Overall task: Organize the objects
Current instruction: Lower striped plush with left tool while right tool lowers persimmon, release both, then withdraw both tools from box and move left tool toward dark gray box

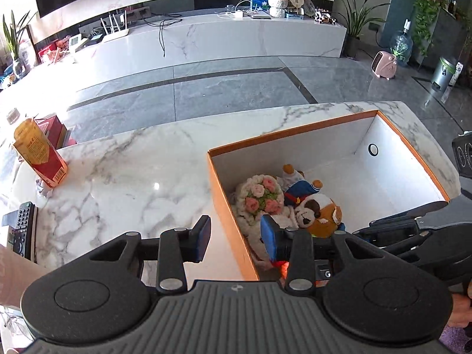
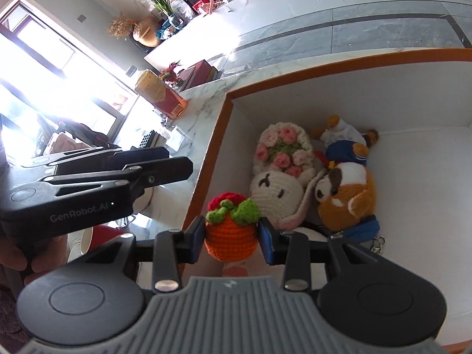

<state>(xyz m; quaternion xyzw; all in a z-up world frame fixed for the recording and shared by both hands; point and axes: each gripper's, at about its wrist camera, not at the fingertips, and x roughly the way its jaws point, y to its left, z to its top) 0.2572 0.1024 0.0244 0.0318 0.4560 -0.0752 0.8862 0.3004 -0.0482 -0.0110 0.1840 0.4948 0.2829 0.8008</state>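
An orange-rimmed box with a white inside stands on the marble table. In its near left corner lie a crocheted rabbit with a flower bouquet, a brown-and-white plush dog and a blue duck toy. My right gripper is shut on an orange crocheted toy with green leaves and a red top, just above the box's near left corner. My left gripper stands open and empty, straddling the box's left wall; the right wrist view shows it side-on.
A yellow-and-red carton stands at the table's far left edge, with a black remote control nearer me. The right half of the box is bare. Grey tiled floor lies beyond the table. A white cup sits below the table edge.
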